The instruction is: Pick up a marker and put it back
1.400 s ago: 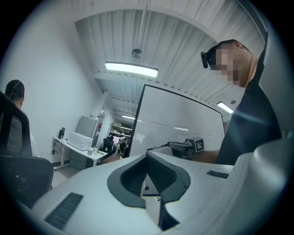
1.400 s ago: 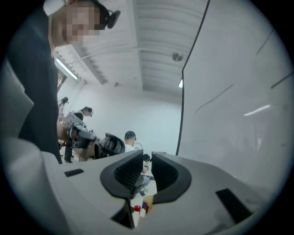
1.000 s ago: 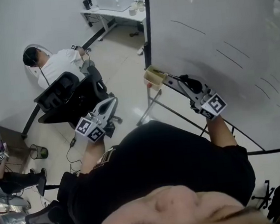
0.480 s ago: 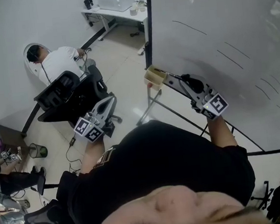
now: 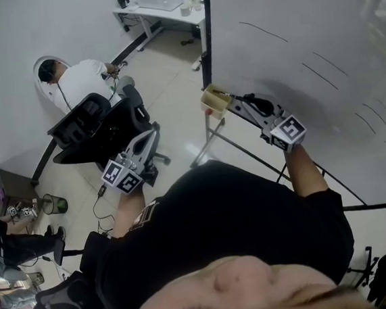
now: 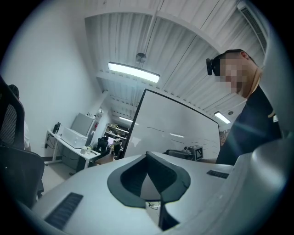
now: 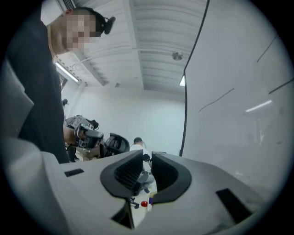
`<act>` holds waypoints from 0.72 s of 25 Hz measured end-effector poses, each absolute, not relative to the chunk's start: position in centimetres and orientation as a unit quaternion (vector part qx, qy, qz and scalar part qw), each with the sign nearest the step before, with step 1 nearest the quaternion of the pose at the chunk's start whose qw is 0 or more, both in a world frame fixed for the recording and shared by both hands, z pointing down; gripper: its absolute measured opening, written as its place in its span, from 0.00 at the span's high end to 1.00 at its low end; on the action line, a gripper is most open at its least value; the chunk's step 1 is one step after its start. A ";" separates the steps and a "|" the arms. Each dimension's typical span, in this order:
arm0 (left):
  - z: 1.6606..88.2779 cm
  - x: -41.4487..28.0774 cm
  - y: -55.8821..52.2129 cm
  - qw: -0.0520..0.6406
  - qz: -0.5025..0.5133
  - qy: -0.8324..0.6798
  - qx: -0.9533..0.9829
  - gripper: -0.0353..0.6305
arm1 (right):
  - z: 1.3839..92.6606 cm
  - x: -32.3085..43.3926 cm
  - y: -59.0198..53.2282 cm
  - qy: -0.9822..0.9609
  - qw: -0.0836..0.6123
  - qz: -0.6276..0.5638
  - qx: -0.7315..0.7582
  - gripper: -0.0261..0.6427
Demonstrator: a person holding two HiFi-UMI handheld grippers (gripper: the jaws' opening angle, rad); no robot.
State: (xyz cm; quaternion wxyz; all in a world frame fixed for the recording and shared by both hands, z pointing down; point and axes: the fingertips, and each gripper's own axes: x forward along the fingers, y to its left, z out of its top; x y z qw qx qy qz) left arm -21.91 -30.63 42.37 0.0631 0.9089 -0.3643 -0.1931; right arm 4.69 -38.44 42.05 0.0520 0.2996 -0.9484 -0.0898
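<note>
Head view puts your right gripper (image 5: 229,104) just beside the small beige open-topped tray (image 5: 212,101), jaws a narrow slit apart and empty, so widen them, lower squarely over the white-barrelled marker (image 7: 149,201) seemingly in that tray, then close mid-barrel.

Markers sit low at the whiteboard edge, none lifted clear.
Red-cap marker (image 7: 144,204) shows low in right gripper view, cap end toward cam. White marker (image 7: 149,198) w/ blue bit lies just beside it. Both tiny, exact pose unclear. Head view: beige box (image 5: 214,102) at left edge of whiteboard (image 5: 305,51), contents not resolvable.
</note>
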 end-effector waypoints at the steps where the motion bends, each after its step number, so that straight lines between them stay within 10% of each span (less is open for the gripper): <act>1: 42.4 -21.9 -30.6 0.063 -0.192 -0.364 0.909 0.95 | 43.2 4.3 -39.4 -0.946 0.073 -0.088 0.302 0.86; 18: 43.8 -21.8 -29.1 0.073 -0.173 -0.373 0.909 0.95 | 65.9 0.7 -50.1 -0.875 0.361 -0.023 0.322 0.86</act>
